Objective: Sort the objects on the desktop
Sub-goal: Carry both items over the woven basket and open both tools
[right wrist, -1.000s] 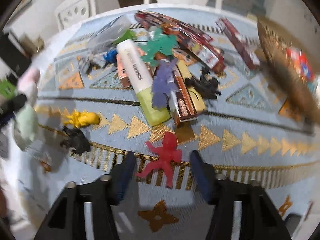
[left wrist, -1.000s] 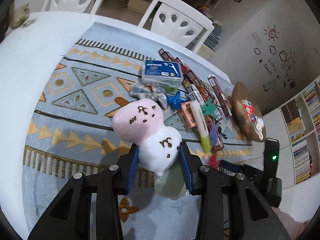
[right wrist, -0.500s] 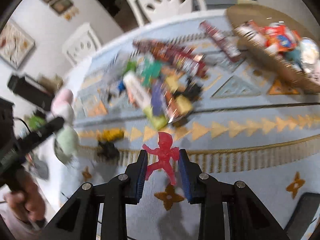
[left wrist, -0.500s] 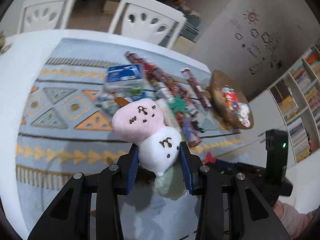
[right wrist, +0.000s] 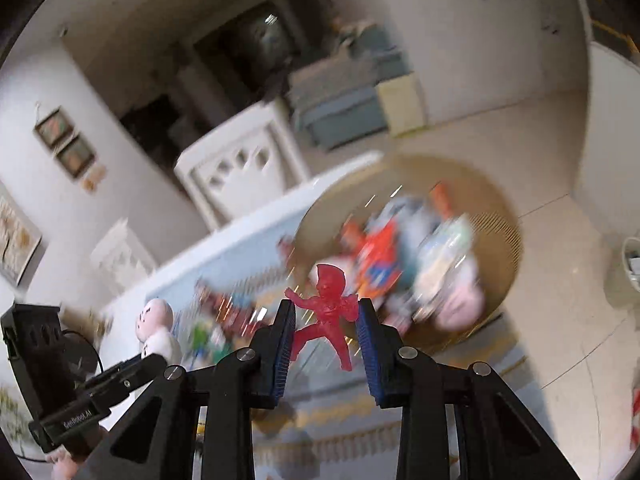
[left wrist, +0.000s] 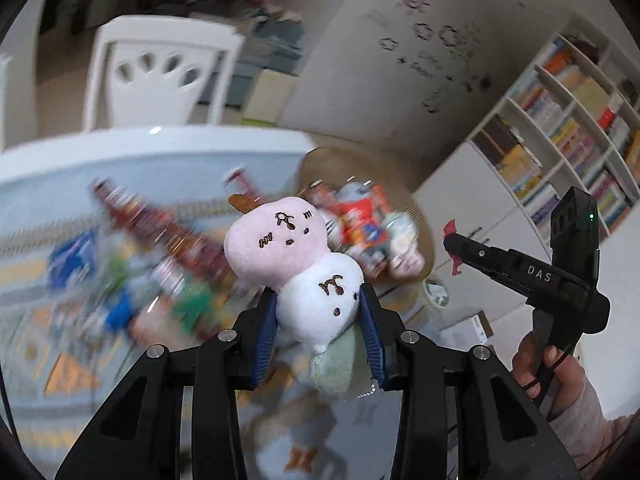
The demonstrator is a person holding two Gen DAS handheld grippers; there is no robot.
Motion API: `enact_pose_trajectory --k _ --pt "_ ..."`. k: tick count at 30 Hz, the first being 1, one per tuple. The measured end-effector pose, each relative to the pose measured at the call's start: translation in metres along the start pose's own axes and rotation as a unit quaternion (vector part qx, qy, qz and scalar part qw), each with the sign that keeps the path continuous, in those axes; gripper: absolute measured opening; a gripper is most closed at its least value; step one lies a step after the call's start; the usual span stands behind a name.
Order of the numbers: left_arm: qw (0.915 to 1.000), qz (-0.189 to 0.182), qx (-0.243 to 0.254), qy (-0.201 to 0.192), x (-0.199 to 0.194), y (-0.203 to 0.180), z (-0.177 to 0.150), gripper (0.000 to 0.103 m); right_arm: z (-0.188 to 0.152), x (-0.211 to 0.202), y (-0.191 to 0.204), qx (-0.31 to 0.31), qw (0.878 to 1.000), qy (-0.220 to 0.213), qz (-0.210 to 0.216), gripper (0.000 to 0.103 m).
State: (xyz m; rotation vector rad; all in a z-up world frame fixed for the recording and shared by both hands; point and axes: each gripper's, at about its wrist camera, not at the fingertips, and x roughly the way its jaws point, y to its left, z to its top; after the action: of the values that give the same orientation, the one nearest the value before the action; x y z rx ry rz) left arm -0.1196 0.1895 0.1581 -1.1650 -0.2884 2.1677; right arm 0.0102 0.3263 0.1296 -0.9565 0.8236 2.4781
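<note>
My left gripper (left wrist: 318,304) is shut on a plush toy (left wrist: 288,248) made of a pink, a white and a green ball, held above the table. A red plastic figure (right wrist: 328,304) stands upright between the blue pads of my right gripper (right wrist: 326,312), which is shut on it in the air. Behind both toys lies a round woven basket (right wrist: 496,216) full of blurred colourful toys. The right gripper (left wrist: 456,244) shows at the right of the left wrist view, held by a hand. The left gripper (right wrist: 140,364) and the plush toy (right wrist: 156,320) show low left in the right wrist view.
A blurred pile of small toys and packets (left wrist: 160,264) lies on the patterned blue mat over the white table (left wrist: 120,148). A white chair (left wrist: 160,76) stands behind the table. Bookshelves (left wrist: 560,120) fill the right wall.
My right gripper closed on the red figure and lifted it off the mat. Both grippers rose and swung right toward the basket, the left one still holding the plush toy.
</note>
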Motion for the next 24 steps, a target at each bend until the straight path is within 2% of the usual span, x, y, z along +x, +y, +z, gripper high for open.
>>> enact_pose_trajectory --k 5,10,14,15,17,19,20,24 --pt "0.9988 -0.039 0.031 -0.003 0.054 -0.025 0.058 0.037 0.031 0.014 -0.029 0.054 0.998 -0.009 -0.03 0.031" --pt "0.9973 -0.064 0.033 0.009 0.101 -0.038 0.091 0.037 0.043 0.032 -0.042 0.077 0.996 -0.003 -0.036 0.031" --pt "0.9958 -0.085 0.019 0.028 0.131 -0.039 0.101 0.044 0.048 0.044 -0.04 0.071 0.997 0.005 -0.031 0.034" --pt "0.9953 -0.09 0.008 0.036 0.137 -0.037 0.103 0.045 0.048 0.046 -0.042 0.076 0.997 0.009 -0.034 0.045" --pt "0.9918 -0.106 -0.032 0.065 0.152 -0.025 0.104 0.045 0.048 0.046 -0.048 0.09 0.996 0.009 -0.027 0.056" --pt "0.9889 -0.116 -0.058 0.073 0.154 -0.017 0.101 0.051 0.046 0.044 -0.051 0.098 0.995 0.005 -0.024 0.058" --pt "0.9879 -0.12 -0.07 0.07 0.149 -0.012 0.098 0.06 0.045 0.042 -0.052 0.098 0.995 0.005 -0.026 0.059" --pt "0.9866 -0.123 -0.092 0.055 0.124 0.002 0.089 0.063 0.038 0.041 -0.051 0.099 0.995 0.022 -0.02 0.059"
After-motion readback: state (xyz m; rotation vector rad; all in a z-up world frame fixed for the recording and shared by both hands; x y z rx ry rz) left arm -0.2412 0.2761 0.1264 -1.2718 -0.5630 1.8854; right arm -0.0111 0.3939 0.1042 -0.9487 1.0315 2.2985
